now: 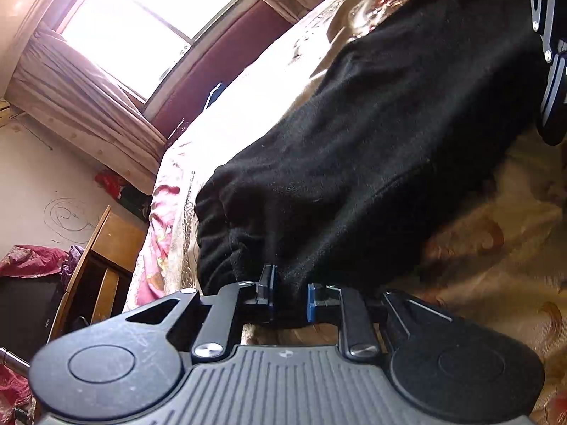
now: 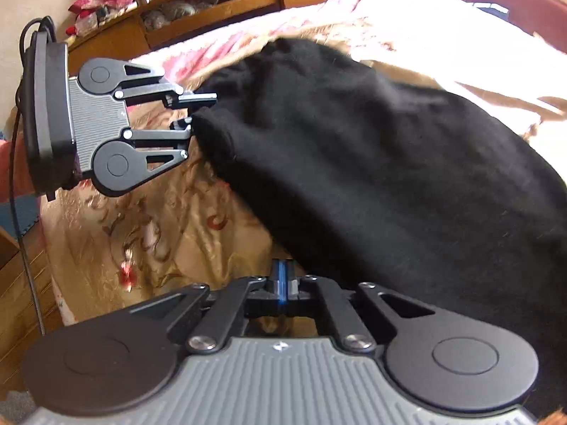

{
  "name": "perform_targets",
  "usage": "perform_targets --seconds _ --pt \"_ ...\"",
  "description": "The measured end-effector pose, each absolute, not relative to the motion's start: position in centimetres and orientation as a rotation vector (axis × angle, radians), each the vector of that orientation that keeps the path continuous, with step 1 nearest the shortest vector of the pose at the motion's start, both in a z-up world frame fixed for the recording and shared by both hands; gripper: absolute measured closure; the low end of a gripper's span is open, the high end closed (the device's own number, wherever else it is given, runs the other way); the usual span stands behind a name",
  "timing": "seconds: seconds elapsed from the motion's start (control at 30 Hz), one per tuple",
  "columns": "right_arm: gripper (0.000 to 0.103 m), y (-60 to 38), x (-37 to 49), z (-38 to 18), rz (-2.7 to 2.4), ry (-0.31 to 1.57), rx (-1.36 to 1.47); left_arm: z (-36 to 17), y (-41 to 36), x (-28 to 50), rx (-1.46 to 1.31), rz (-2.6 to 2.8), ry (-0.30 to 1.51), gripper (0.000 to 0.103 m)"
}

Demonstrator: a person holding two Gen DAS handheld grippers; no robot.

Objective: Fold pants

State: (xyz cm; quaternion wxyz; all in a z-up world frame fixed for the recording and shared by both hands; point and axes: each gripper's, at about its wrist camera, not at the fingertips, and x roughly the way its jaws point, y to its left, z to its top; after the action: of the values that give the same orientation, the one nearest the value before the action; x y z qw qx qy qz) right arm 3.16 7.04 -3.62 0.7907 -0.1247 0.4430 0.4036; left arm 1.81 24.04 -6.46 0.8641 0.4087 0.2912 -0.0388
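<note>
Black fleece pants (image 1: 372, 134) lie across a gold floral bedspread (image 1: 496, 248). My left gripper (image 1: 290, 292) has its jaws partly apart with the pants' gathered edge between them, at the near end of the cloth. In the right wrist view the pants (image 2: 389, 163) fill the right side, and the left gripper (image 2: 198, 108) holds their left corner. My right gripper (image 2: 282, 279) has its blue pads pressed together right beside the pants' near edge; whether cloth is pinched between them is hidden. Its body shows at the top right of the left wrist view (image 1: 549, 53).
A bright window (image 1: 141, 24) with curtains is beyond the bed. A wooden cabinet (image 1: 102, 258) stands by the bed's left side. Wooden shelving (image 2: 212, 3) with clutter lies behind the bed. A black cable (image 2: 21, 191) hangs from the left gripper.
</note>
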Motion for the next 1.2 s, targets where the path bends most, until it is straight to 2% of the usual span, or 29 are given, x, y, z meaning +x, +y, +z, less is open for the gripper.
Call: perform_targets --seconds 0.2,0.33,0.43,0.67,0.8,0.93,1.0,1.07,1.1,1.13,1.17,1.2 --pt "0.099 3.1 4.1 0.0 0.872 0.864 -0.105 -5.0 25.2 -0.4 0.824 -0.011 0.636 0.068" --pt "0.098 -2.7 8.4 2.1 0.726 0.798 0.021 -2.3 25.3 -1.1 0.737 0.04 0.623 0.068" --pt "0.092 -6.7 11.9 1.7 0.591 0.794 0.086 -0.6 23.0 -0.7 0.656 -0.008 0.569 0.068" --pt "0.092 -12.1 16.6 -1.6 0.49 0.834 0.134 -2.9 14.6 5.2 0.569 -0.254 0.559 0.068" --pt "0.089 -14.0 15.9 -2.3 0.543 0.874 0.043 -5.6 14.3 6.3 0.618 -0.267 0.626 0.067" --pt "0.086 -15.8 16.3 -1.0 0.562 0.808 0.052 -5.4 14.2 6.1 0.611 -0.254 0.638 0.058" --pt "0.085 -15.9 16.7 -2.3 0.559 0.851 0.033 -5.3 14.0 6.4 0.606 -0.243 0.658 0.058" --pt "0.096 -16.9 16.2 -3.6 0.497 0.86 0.05 -5.5 13.8 6.1 0.621 -0.238 0.655 0.057" --pt "0.097 -17.9 15.6 -3.4 0.469 0.854 0.116 -5.6 13.7 6.0 0.633 -0.237 0.65 0.057" --pt "0.093 -18.6 14.9 -3.1 0.438 0.841 0.165 -5.7 13.6 5.8 0.644 -0.232 0.645 0.057" --pt "0.085 -19.5 13.7 -2.4 0.406 0.81 0.205 -5.7 13.5 5.8 0.649 -0.227 0.645 0.058" --pt "0.084 -20.7 11.7 -1.6 0.363 0.774 0.234 -5.5 13.4 5.7 0.655 -0.223 0.642 0.058"
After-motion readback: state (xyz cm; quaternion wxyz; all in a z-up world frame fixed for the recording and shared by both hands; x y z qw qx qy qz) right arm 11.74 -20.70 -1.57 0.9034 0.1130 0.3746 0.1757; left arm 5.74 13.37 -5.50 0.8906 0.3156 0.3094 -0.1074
